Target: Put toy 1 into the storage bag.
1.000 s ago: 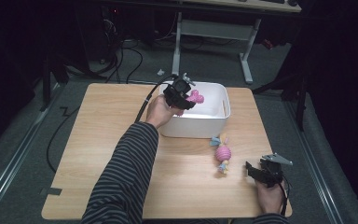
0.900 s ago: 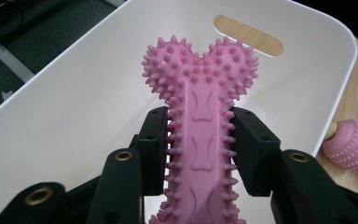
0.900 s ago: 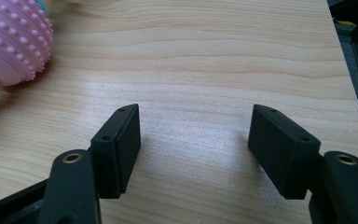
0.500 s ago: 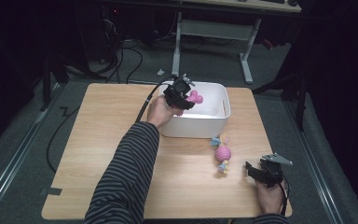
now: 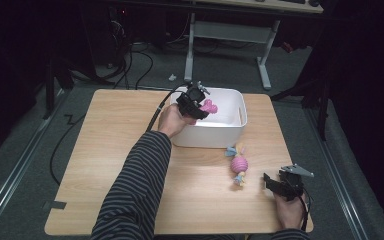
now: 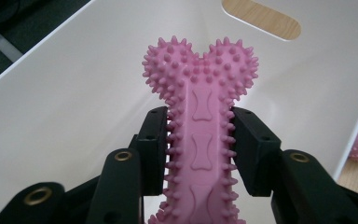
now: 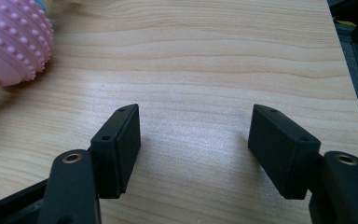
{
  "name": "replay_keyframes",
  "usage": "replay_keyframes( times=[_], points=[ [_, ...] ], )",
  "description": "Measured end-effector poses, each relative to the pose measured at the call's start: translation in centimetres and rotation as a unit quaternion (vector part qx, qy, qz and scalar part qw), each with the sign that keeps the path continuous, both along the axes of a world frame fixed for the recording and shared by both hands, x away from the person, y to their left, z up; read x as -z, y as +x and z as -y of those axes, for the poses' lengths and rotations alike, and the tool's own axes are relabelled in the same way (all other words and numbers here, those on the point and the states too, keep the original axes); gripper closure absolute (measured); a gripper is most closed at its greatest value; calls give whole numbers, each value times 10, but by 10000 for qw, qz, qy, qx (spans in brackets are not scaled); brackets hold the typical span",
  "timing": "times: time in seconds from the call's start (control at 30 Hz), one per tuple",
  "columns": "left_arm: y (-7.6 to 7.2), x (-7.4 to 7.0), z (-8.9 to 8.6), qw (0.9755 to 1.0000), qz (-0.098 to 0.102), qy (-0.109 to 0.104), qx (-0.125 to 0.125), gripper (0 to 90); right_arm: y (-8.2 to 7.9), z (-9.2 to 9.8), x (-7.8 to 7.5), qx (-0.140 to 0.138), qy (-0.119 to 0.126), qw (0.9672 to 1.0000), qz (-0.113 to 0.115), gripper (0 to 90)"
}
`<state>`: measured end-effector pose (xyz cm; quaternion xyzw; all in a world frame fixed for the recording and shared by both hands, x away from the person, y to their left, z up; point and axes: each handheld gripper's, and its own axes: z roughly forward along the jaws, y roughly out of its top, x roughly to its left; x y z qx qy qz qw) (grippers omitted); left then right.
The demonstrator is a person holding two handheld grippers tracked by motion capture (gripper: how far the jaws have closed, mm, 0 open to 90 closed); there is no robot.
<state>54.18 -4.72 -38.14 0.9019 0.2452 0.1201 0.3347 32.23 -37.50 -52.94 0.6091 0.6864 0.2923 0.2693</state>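
table [image 5: 130, 165]: wood, bare under your right hand | white bin [image 5: 230, 131]: at 12 o'clock on it | left gripper [image 6: 200, 140]: clamped on pink spiked bone [image 6: 205, 93], held over the bin's interior | right gripper [image 7: 196, 140]: jaws apart, nothing between, idle at 4 o'clock | pink ball toy [image 5: 239, 165]: on table at 6 o'clock of the bin | risk: nubs may snag the pads, so the bone could hang up or tumble past the rim

Dim room, grey floor [image 5: 25, 150], perhaps carpeted
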Motion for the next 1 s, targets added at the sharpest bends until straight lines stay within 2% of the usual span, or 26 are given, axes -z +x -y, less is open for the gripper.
replay_keyframes(
  times=[0.77, 1.0],
  points=[
    [3, 7, 3, 9998, -128, 112, -36, 573, 0, 0, 0, 0, 3, 10000, 0, 346],
    [2, 10, 5, 9996, -159, 245, -3, 558, 0, 0, 0, 9, 12, 10000, -3, 347]
  ],
)
